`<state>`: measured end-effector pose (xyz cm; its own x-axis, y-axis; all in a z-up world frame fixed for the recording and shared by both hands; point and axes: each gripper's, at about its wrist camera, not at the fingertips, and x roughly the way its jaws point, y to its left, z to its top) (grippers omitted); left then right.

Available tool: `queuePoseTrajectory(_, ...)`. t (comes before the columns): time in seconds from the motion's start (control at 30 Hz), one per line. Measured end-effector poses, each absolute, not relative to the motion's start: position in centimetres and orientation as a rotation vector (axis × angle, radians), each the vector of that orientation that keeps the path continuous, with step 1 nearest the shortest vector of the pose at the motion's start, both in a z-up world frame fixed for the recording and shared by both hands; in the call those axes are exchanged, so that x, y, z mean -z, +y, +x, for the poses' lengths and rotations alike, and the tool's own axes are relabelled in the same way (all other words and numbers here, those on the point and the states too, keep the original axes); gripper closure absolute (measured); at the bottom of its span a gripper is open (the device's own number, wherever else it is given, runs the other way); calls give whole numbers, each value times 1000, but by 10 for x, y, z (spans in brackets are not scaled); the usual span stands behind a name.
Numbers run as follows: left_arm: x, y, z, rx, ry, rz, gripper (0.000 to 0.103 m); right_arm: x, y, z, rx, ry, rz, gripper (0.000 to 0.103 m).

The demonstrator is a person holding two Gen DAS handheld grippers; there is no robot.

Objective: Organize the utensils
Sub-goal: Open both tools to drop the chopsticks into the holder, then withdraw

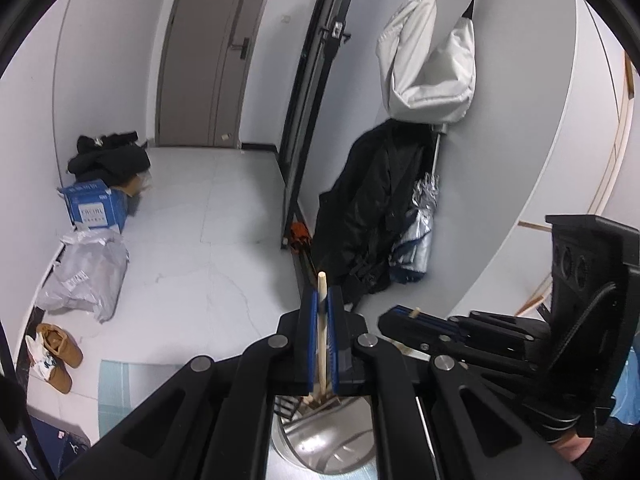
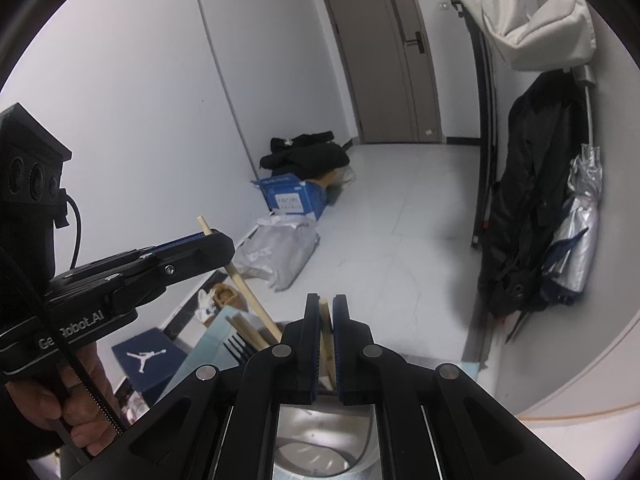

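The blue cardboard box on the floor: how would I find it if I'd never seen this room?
Start at the brown door at the far end, then follow the left wall back. Below a heap of black clothes sits the blue cardboard box, before a crumpled grey plastic bag. It alone is bright blue, with a white label.

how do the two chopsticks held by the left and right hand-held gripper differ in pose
The left hand-held gripper holds its chopstick on a steep slant, its top end poking out beyond the fingers. The right hand-held gripper holds its chopstick closer to upright, its top end about level with the fingertips. Both are pale wood, clamped, lower ends toward the metal holder.
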<state>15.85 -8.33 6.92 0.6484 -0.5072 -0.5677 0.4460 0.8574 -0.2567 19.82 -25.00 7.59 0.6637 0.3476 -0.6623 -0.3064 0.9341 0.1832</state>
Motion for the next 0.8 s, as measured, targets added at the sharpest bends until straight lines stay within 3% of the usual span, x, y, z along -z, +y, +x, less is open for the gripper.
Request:
queuePoseTrajectory(0.17,-59,-79,161,590,760,-97,101,-69,-250,195,-380,790,42,94)
queuePoseTrajectory(0.33,-54,-62,162,494,821,-131,97,-77,-259,170,-385,768,30,76)
queuePoseTrajectory(0.37,-54,-59,161,476,826,-142,92,-80,-261,166,-379,755,33,72)
queuePoseTrajectory(0.43,-56,-53,156,453,830,-161,81,-88,-264,152,-358,712,42,55)
queuePoseTrajectory(0.6,-73,-44,131,380,754,-159,45,-105,-260,120,-353,631,62,45)
queuePoseTrajectory(0.67,-80,-44,120,345,727,-137,36,-111,-256,110,-357,607,63,37)
queuePoseTrajectory(0.77,-88,-41,102,320,692,-130,30,-117,-247,93,-343,569,59,26)
queuePoseTrajectory(0.8,-91,-39,96,307,685,-128,23,-118,-244,88,-340,558,58,22)
